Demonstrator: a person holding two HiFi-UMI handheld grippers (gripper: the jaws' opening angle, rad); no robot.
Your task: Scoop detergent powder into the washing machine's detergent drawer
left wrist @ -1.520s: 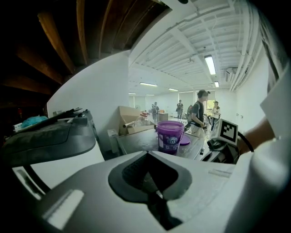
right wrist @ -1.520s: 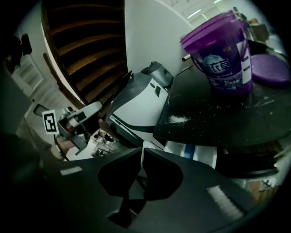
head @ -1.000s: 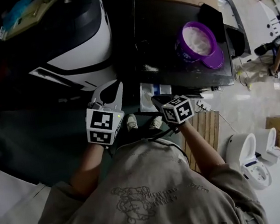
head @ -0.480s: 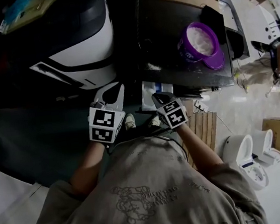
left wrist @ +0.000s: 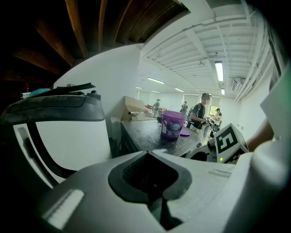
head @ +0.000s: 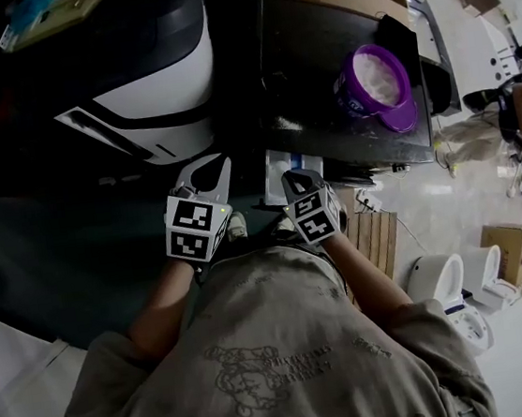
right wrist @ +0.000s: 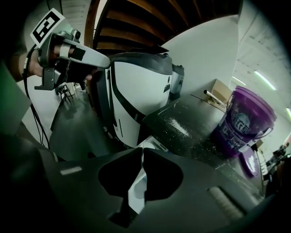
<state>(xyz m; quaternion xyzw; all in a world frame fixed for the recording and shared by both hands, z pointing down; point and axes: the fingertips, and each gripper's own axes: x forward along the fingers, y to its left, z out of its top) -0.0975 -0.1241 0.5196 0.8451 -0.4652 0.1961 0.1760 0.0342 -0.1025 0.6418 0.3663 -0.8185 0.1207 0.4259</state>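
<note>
Left gripper (left wrist: 146,154) and right gripper (right wrist: 142,150) are clenched empty beside what looks like the drawer (head: 283,170)

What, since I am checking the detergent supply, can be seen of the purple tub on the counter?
The purple tub looks like plastic, round, tapering downward, with a printed label on its side. It stands upright and open on the dark countertop, holding white powder. Its purple lid lies flat close beside it.

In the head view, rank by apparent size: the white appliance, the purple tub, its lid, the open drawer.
1. white appliance
2. purple tub
3. open drawer, partly hidden
4. lid, partly hidden by the tub
</note>
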